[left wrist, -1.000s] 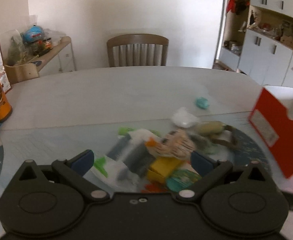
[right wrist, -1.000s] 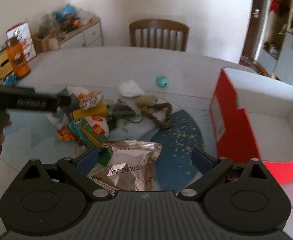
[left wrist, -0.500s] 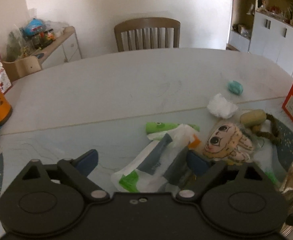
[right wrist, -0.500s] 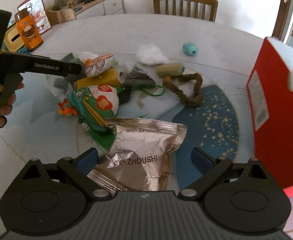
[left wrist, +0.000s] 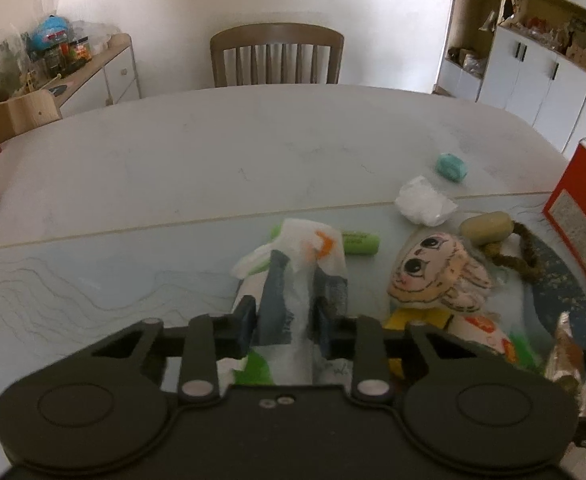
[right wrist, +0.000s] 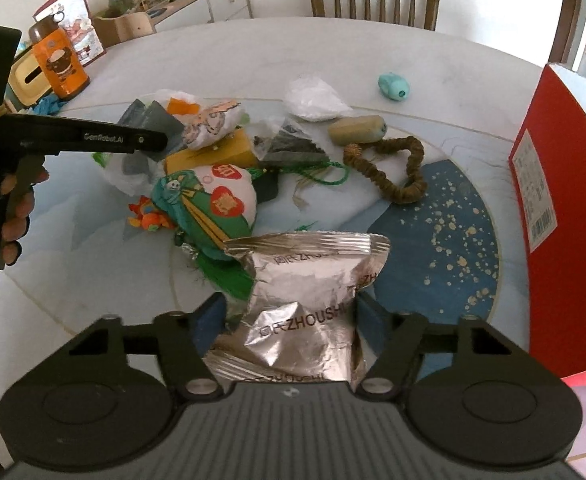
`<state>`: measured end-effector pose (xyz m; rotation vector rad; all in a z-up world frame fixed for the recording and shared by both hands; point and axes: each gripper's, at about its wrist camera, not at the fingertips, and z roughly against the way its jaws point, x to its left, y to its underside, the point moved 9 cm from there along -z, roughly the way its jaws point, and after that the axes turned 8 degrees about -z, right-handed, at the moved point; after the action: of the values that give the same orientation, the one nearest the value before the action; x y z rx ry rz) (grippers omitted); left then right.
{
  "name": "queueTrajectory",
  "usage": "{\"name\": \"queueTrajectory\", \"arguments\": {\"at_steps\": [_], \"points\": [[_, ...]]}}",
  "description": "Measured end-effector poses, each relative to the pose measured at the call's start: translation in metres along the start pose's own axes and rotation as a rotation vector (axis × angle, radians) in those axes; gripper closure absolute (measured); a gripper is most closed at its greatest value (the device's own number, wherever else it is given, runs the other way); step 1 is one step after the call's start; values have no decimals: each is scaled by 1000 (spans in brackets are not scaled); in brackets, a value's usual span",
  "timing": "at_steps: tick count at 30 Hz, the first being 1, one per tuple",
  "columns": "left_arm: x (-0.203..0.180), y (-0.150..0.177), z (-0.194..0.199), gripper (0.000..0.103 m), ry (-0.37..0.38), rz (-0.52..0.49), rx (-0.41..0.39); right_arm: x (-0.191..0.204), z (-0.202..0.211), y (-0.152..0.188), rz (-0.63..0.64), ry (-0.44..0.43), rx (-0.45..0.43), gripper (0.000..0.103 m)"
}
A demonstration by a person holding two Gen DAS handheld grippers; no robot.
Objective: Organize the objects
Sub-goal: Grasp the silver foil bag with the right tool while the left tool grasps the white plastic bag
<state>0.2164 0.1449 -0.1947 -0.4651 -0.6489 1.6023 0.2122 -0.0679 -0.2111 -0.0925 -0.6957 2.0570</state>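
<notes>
left gripper (left wrist: 283, 322): clamped on white plastic bag (left wrist: 293, 276) | right gripper (right wrist: 289, 314): narrowed around foil pouch (right wrist: 309, 304) | risk: slick, crumpling foil may slip out when lifted, thin bag may tear

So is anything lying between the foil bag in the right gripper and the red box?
Nothing visible does. The right gripper has its jaws shut on the foil bag, and the stretch of blue mat between it and the red box is bare; the bead loop lies farther back.

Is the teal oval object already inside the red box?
No. The teal oval object lies on the bare table, well apart from the red box.
</notes>
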Motion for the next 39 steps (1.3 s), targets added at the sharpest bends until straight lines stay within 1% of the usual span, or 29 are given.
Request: {"name": "queueTrajectory", "arguments": {"at_steps": [4,5,6,11,20,25,31,35,39], "points": [[0,-1,8,80,-7,-1,-13,5,5,2,17,20,-21,52],[1,-1,10,80,-12,4,-18,6,6,1,14,22,-26,58],[2,-1,14,81,-12,11,-24,5,8,1,11,40,-35,70],[1,-3,34,81,1,16,-56,3,16,3,-36,57,-37,70],[-14,-7,91,81,65,6,-117,11,66,5,-91,71,-116,70],[-32,-9,120,81,108,-16,-140,11,96,7,-130,80,-158,70],[-59,-13,146,81,175,-51,-164,5,130,7,-162,100,-186,70],[-79,-21,156,81,217,-69,-167,-7,151,3,-186,103,-203,70],[-103,-30,164,81,242,-93,-176,-21,169,-4,-195,94,-226,70]]}}
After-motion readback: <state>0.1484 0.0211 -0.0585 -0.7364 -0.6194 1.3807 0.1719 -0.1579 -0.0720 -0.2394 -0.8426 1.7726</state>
